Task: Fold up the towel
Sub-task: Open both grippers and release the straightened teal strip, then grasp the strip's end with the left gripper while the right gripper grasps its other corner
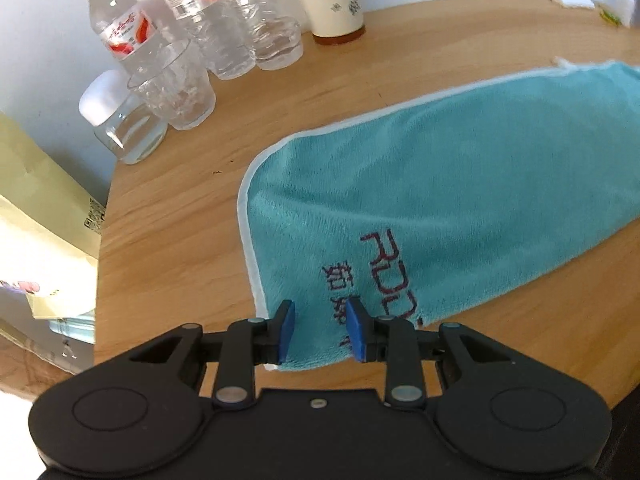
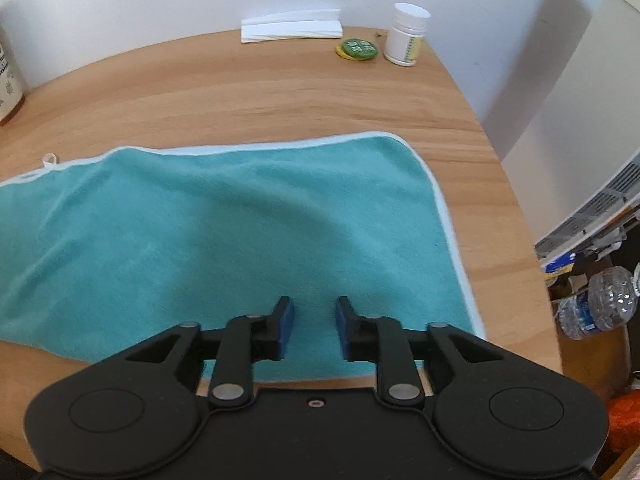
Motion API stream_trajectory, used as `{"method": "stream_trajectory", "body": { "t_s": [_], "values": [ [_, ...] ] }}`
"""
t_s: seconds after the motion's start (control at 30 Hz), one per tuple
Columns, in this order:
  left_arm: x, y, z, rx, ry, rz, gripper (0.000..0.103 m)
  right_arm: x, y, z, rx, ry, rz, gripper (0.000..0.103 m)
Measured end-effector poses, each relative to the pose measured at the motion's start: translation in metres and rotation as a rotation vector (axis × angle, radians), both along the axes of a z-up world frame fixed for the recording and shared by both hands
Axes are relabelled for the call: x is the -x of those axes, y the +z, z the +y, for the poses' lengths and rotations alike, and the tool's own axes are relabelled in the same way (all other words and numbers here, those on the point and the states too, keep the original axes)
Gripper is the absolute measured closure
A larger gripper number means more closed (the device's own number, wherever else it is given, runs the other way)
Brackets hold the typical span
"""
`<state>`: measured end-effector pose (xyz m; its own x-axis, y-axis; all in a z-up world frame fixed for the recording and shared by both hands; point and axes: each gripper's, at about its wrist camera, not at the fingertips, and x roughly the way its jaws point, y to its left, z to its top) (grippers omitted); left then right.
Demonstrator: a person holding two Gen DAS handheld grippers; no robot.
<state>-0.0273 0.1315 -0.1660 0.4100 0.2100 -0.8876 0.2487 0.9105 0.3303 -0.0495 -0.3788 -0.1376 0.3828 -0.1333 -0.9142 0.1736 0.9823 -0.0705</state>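
Both grippers, left (image 1: 320,330) and right (image 2: 314,328), gaping over towel (image 1: 440,200); could maybe pinch one layer, botching fold.

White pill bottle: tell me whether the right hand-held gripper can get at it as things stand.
Probably yes. The pill bottle stands at the table's far edge, and only flat towel and bare wood lie between it and the open right hand-held gripper.

Teal towel (image 1: 440,184) on wooden table (image 1: 180,220)
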Motion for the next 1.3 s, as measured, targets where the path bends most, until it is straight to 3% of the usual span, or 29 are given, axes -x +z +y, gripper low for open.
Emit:
{"method": "stream_trajectory", "body": {
  "t_s": [0.1, 0.2, 0.3, 0.47, 0.7, 0.9, 1.0, 1.07, 1.2, 1.3],
  "values": [
    [-0.001, 0.011, 0.003, 0.040, 0.034, -0.005, 0.074, 0.003, 0.004, -0.008, -0.019, -0.011, 0.020, 0.072],
    [-0.007, 0.022, -0.004, 0.101, 0.056, -0.047, 0.074, 0.006, 0.016, -0.021, -0.009, -0.032, -0.028, 0.072],
    [-0.015, 0.021, -0.015, 0.127, 0.054, -0.064, 0.074, 0.004, 0.023, -0.040, -0.031, -0.067, -0.054, 0.072],
    [-0.020, 0.010, -0.031, 0.147, 0.045, -0.108, 0.077, 0.002, 0.010, -0.055, -0.052, -0.074, -0.036, 0.072],
    [-0.012, -0.005, -0.035, 0.085, 0.008, -0.083, 0.079, 0.015, 0.001, -0.064, -0.060, -0.088, -0.050, 0.071],
    [-0.013, -0.004, -0.036, 0.059, 0.034, -0.069, 0.079, 0.019, 0.001, -0.065, -0.041, -0.084, -0.040, 0.071],
    [-0.009, 0.002, -0.033, 0.071, 0.088, -0.067, 0.078, 0.010, 0.007, -0.057, 0.028, -0.033, 0.001, 0.071],
    [-0.005, 0.007, -0.029, 0.090, 0.134, -0.069, 0.075, 0.003, 0.020, -0.047, 0.067, 0.020, -0.018, 0.071],
    [0.005, 0.016, -0.018, 0.098, 0.196, -0.079, 0.072, -0.021, 0.049, -0.022, -0.009, 0.118, -0.084, 0.069],
    [0.010, 0.021, -0.005, 0.111, 0.267, -0.090, 0.063, -0.045, 0.065, 0.012, -0.083, 0.248, -0.123, 0.066]
  ]
}}
